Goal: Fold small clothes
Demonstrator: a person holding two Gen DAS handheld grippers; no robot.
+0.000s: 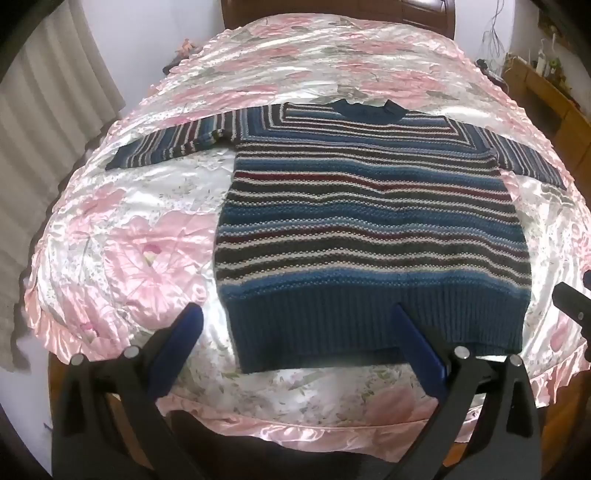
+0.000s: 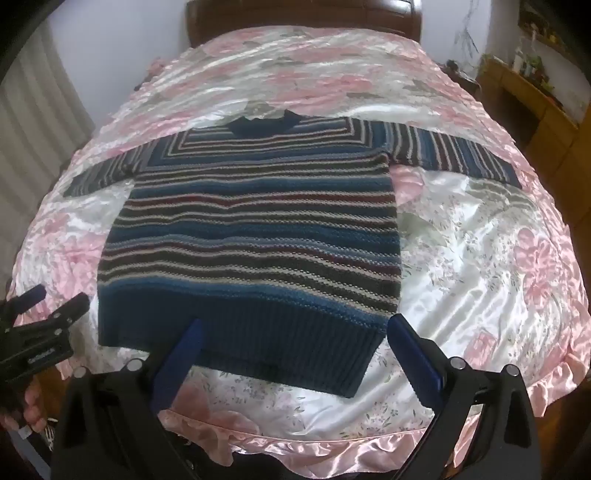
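Sweater [image 1: 369, 236]: coarse matt knit, ribbed hem nearest the fingers. Bedspread [image 1: 122, 236] beneath: glossy satin, creased. Headboard [image 2: 303, 18] beyond: polished wood.

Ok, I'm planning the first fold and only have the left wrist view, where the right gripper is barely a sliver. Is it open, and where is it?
Observer: Open and holding nothing. The right gripper is poised over the near edge of the sweater, toward its right corner.
Operator: Does the right sleeve lie flat to the cuff? Mine blurs at the rim.
Observer: Yes, the right sleeve lies straight out, cuff flat on the bedspread.
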